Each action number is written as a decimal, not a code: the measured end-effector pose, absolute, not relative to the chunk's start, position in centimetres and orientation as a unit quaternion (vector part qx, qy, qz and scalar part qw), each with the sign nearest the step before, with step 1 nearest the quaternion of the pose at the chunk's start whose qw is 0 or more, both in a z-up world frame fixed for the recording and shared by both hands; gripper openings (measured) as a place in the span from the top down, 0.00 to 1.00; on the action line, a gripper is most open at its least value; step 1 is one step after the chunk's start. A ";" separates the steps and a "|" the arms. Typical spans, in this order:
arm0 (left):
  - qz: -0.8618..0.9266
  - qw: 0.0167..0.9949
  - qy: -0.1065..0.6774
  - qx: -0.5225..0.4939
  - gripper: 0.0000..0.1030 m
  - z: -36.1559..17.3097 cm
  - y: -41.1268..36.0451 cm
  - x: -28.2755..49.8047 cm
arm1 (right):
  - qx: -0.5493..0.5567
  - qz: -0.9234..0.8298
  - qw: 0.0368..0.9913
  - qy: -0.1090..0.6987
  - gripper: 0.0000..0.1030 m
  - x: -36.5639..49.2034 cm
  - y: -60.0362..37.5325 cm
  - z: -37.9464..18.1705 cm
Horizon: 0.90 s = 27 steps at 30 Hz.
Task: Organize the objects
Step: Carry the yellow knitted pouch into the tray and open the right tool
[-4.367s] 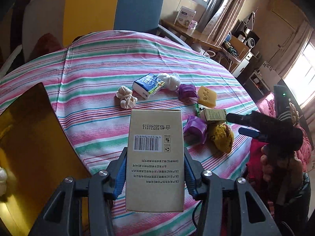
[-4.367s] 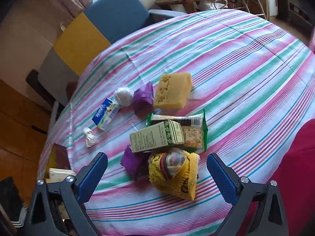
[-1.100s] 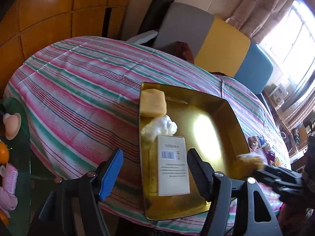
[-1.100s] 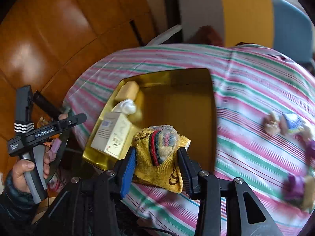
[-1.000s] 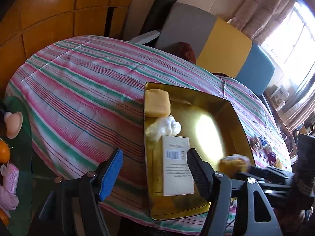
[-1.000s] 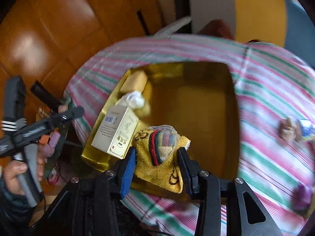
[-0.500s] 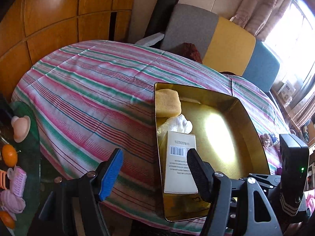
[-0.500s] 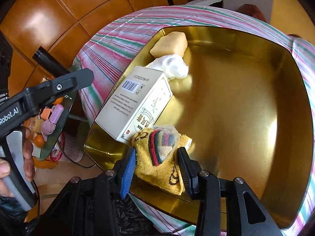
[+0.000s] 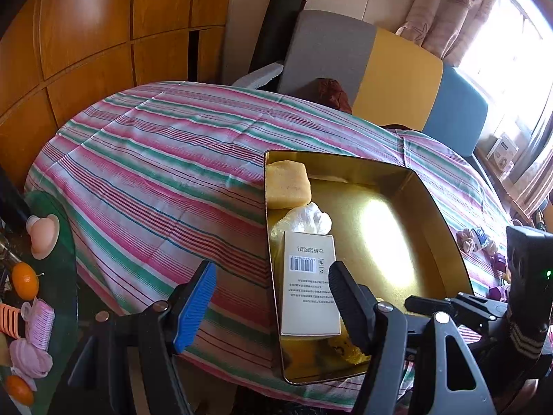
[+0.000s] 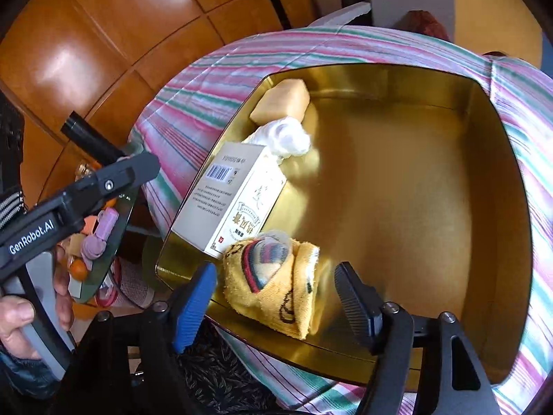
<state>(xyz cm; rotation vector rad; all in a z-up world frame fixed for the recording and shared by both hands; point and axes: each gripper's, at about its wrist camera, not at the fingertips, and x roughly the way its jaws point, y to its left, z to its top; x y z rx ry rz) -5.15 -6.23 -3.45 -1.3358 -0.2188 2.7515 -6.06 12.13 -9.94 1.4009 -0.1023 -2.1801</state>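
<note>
Nearest in the right wrist view, the right gripper (image 10: pixel 274 294) has its jaws opening around the rolled yellow knitted sock with dark stripes (image 10: pixel 276 282), which lies between the pads without being pressed, resting on the near corner of the shiny gold rectangular metal tray (image 10: pixel 397 186). Just behind the sock and touching it lies the cream cardboard box with a barcode (image 10: pixel 230 200), then a crumpled white plastic wrapper (image 10: pixel 287 136) and, in the far corner, a pale yellow sponge block (image 10: pixel 281 102). The left gripper (image 9: pixel 271 302) hangs released and empty over the tray's near edge, above the pink, green and white striped tablecloth (image 9: pixel 166 173). Beyond the table stands a grey, yellow and blue chair (image 9: pixel 380 76)
</note>
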 end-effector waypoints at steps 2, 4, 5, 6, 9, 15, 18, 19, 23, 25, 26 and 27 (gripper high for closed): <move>0.897 0.039 -0.068 -0.434 0.33 -3.3 -6.0 -5.0 | 0.514 -0.816 0.263 -0.039 0.26 -5.9 12.5 -9.5; 0.898 0.041 -0.064 -0.432 0.33 -3.1 -5.7 -4.9 | 0.506 -0.823 0.256 -0.039 0.25 -5.6 13.2 -9.0; 0.899 0.042 -0.063 -0.432 0.33 -3.0 -5.6 -4.9 | 0.502 -0.826 0.252 -0.038 0.24 -5.5 13.4 -8.7; 0.899 0.044 -0.062 -0.431 0.33 -2.9 -5.4 -4.8 | 0.499 -0.830 0.248 -0.037 0.23 -5.4 13.7 -8.5; 0.899 0.047 -0.058 -0.431 0.33 -2.8 -5.0 -4.8 | 0.489 -0.839 0.236 -0.040 0.20 -5.1 14.7 -8.0; 0.900 0.054 -0.048 -0.431 0.33 -2.5 -4.0 -4.7 | 0.476 -0.852 0.208 -0.063 0.16 -4.6 17.4 -7.2; 0.899 0.058 -0.044 -0.431 0.33 -2.3 -3.5 -4.7 | 0.470 -0.858 0.195 -0.074 0.14 -4.4 18.8 -6.9; 0.899 0.059 -0.042 -0.431 0.33 -2.3 -3.3 -4.7 | 0.468 -0.860 0.190 -0.077 0.13 -4.4 19.2 -6.8; 0.898 0.064 -0.038 -0.434 0.33 -2.2 -2.8 -4.8 | 0.462 -0.866 0.169 -0.092 0.09 -4.1 21.3 -6.6; 0.898 0.067 -0.034 -0.434 0.33 -2.1 -2.5 -4.8 | 0.459 -0.869 0.155 -0.101 0.07 -4.0 22.6 -6.6; 0.898 0.069 -0.032 -0.434 0.33 -2.0 -2.2 -4.8 | 0.458 -0.870 0.148 -0.104 0.06 -3.9 23.3 -6.5; 0.898 0.071 -0.030 -0.433 0.33 -2.0 -2.0 -4.8 | 0.457 -0.872 0.140 -0.107 0.06 -3.8 24.1 -6.4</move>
